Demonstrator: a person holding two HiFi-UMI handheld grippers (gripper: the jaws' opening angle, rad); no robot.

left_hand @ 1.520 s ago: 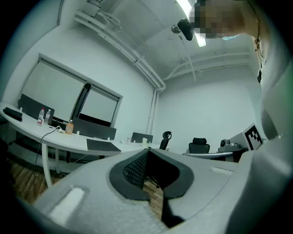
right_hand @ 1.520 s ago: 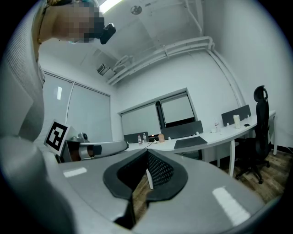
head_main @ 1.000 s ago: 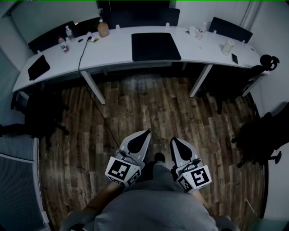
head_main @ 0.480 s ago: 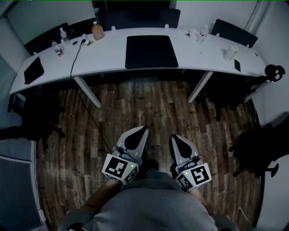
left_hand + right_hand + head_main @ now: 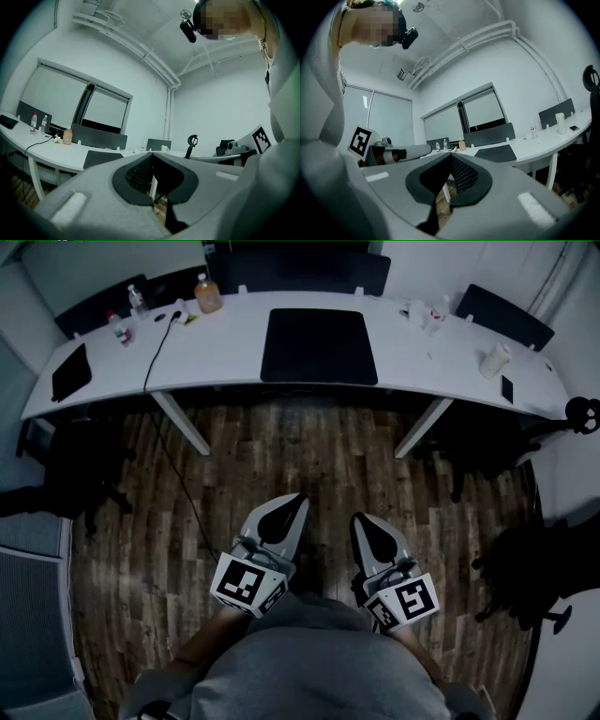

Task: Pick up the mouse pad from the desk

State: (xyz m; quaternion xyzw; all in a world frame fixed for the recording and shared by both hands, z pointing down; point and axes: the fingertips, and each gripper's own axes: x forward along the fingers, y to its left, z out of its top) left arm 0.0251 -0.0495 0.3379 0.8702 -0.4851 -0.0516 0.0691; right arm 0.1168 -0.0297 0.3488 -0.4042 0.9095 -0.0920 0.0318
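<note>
On desk (image 5: 220, 351), flat rectangular mouse pad (image 5: 319, 345)

The mouse pad (image 5: 319, 345) is a large, plain black rectangle with rounded corners, lying flat on the white desk (image 5: 225, 357). It sits about midway along the desk's length. Its near long side lies close to the desk's front edge and square with it.
</note>
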